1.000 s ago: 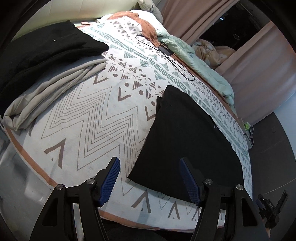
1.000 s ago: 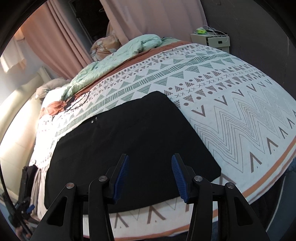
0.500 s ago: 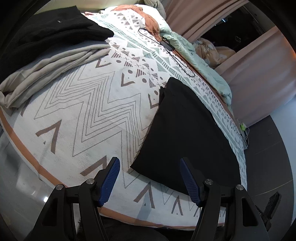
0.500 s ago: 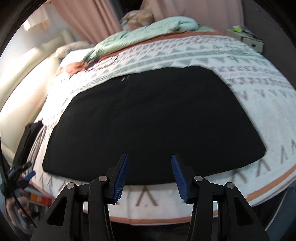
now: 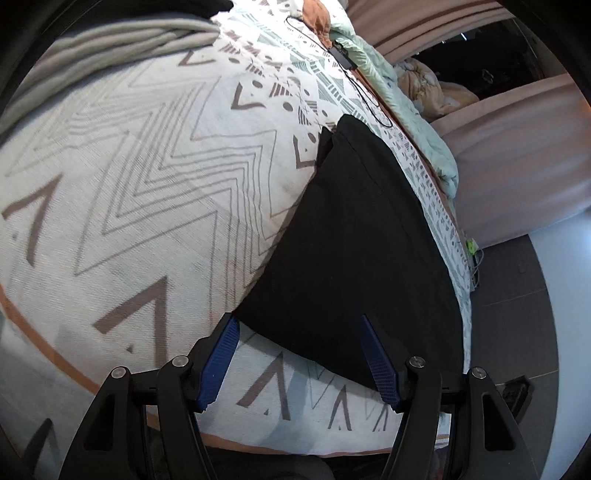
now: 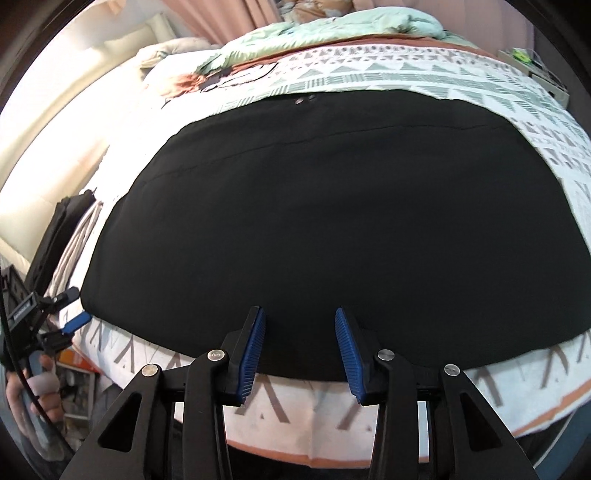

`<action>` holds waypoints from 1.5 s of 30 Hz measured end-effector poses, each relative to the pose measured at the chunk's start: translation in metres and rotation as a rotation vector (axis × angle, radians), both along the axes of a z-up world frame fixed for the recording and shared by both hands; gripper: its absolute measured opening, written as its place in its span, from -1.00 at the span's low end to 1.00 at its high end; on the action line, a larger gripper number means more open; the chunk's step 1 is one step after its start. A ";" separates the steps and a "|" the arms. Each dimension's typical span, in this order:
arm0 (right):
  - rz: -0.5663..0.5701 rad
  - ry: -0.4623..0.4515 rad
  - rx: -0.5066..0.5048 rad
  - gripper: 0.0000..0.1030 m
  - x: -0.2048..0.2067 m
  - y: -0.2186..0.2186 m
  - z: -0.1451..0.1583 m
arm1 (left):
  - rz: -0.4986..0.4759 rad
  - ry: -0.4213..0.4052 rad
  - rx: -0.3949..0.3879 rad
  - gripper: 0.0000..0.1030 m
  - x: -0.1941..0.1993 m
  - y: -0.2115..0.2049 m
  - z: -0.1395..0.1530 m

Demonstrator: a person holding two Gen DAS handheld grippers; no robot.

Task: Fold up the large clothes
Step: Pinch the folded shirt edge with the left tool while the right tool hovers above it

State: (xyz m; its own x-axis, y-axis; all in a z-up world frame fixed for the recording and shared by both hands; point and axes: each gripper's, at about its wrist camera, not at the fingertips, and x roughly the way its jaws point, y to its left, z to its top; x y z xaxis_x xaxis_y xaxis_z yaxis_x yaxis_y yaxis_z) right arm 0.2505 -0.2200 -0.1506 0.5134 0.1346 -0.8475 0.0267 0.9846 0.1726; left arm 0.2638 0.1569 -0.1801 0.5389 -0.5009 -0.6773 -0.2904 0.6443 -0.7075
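Black garment (image 6: 332, 221) lies flat on the patterned bedspread (image 5: 147, 166), near hem just ahead of both: left gripper (image 5: 299, 354) spread wide over its corner, right gripper (image 6: 299, 347) just narrowing, jaws apart, gripping nothing.

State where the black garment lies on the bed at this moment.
In the right wrist view, the black garment lies spread flat near the front edge of the patterned bedspread, just ahead of the right gripper, with the mint quilt beyond.

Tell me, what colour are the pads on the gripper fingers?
Blue, with a ribbed face, on black fingers; the right wrist view shows them best.
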 end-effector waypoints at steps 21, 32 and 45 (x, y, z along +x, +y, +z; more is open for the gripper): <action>0.023 0.061 -0.081 -0.21 0.023 0.017 -0.014 | 0.052 -0.011 -0.076 -0.35 0.023 -0.005 -0.013; -0.030 0.070 -0.138 -0.21 0.087 0.011 -0.015 | 0.090 0.017 -0.035 -0.40 0.023 -0.011 -0.010; -0.041 0.073 -0.089 -0.21 0.163 -0.005 -0.011 | 0.134 0.054 -0.019 -0.40 0.023 -0.014 -0.008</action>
